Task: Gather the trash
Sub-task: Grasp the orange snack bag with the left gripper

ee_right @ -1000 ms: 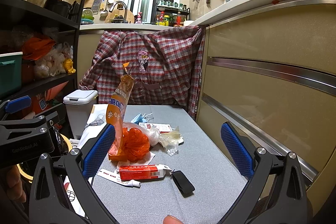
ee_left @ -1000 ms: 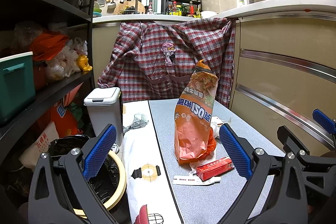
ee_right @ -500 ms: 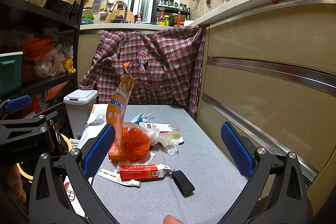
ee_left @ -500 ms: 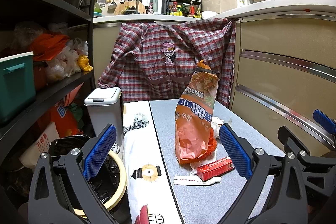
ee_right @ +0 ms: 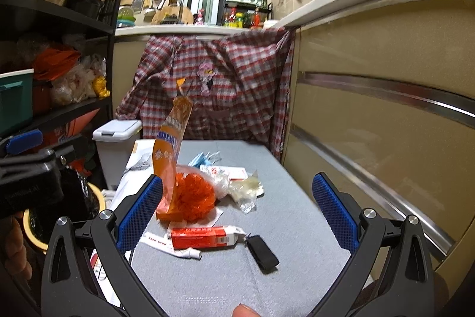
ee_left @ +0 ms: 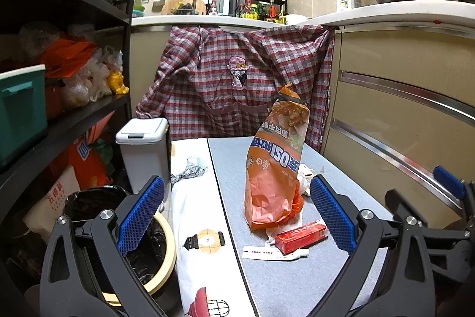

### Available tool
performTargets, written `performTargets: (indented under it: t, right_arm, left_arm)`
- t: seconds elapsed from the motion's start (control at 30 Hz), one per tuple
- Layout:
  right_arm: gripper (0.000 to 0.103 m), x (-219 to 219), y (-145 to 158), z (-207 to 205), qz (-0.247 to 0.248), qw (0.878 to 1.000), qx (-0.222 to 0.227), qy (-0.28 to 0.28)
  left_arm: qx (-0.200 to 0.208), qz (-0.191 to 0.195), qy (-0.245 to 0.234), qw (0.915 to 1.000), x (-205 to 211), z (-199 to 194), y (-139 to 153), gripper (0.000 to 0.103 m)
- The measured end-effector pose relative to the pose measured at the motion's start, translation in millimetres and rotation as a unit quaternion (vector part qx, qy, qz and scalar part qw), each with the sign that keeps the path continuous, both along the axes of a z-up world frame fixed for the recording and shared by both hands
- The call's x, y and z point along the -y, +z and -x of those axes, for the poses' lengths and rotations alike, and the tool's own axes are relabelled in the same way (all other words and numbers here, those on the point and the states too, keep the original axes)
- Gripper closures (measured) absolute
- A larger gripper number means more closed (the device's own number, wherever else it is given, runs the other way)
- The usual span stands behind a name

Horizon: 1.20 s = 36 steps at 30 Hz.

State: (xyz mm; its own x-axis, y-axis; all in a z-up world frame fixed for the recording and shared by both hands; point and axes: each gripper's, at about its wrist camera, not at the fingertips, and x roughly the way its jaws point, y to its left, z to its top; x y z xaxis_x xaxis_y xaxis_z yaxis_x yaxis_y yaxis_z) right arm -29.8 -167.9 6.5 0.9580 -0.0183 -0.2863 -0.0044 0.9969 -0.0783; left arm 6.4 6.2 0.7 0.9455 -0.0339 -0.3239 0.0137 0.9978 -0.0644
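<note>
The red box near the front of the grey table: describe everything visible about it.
The red box is a long, slim carton, seemingly thin cardboard, red with a white end panel carrying small print. It lies flat on the grey table, long side roughly across the view, its flap end open toward the small black object. It rests partly over a white tube, just in front of the orange snack bag. Neither gripper touches it.

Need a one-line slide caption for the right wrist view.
Open right tool faces orange snack bag, red box on grey table.
</note>
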Motion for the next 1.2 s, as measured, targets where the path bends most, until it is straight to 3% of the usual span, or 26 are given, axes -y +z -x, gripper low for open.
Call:
performTargets:
  t: [0.17,0.4,0.63,0.7,0.97,1.13,1.17,1.2]
  right_arm:
    - [0.005,7.1,-11.1,-16.7,0.001,0.999,-0.040,0.005]
    - [0.005,33.8,-22.6,-47.8,-0.016,0.996,-0.081,-0.031]
    - [0.005,66.3,-80.6,-94.9,-0.057,0.969,-0.232,-0.061]
    - [0.005,67.9,-95.4,-100.9,-0.047,0.965,-0.251,-0.064]
    - [0.005,74.2,-120.0,-123.0,-0.056,0.959,-0.261,-0.097]
    - [0.005,62.7,-135.6,-136.7,-0.025,0.958,-0.268,-0.101]
    - [0.012,61.5,-137.2,-137.6,-0.026,0.958,-0.269,-0.099]
    - [0.025,61.0,-138.1,-138.2,-0.026,0.958,-0.268,-0.099]
  left_arm:
    - [-0.009,0.003,0.001,1.0000,-7.6,-6.5,1.6,0.008]
    - [-0.020,0.005,0.002,0.9998,-11.6,-30.4,7.2,0.008]
    - [-0.016,-0.025,-0.024,0.9993,16.2,-65.1,11.0,0.008]
    - [-0.018,-0.025,-0.029,0.9991,20.5,-74.7,9.1,0.008]
    - [-0.041,-0.015,-0.034,0.9985,35.0,-116.6,-11.2,0.008]
    - [-0.049,-0.019,-0.041,0.9978,45.6,-137.4,-19.6,0.008]
    - [-0.052,-0.017,-0.044,0.9975,46.7,-141.3,-22.2,0.008]
    - [-0.055,-0.015,-0.044,0.9974,47.8,-144.5,-24.6,0.008]
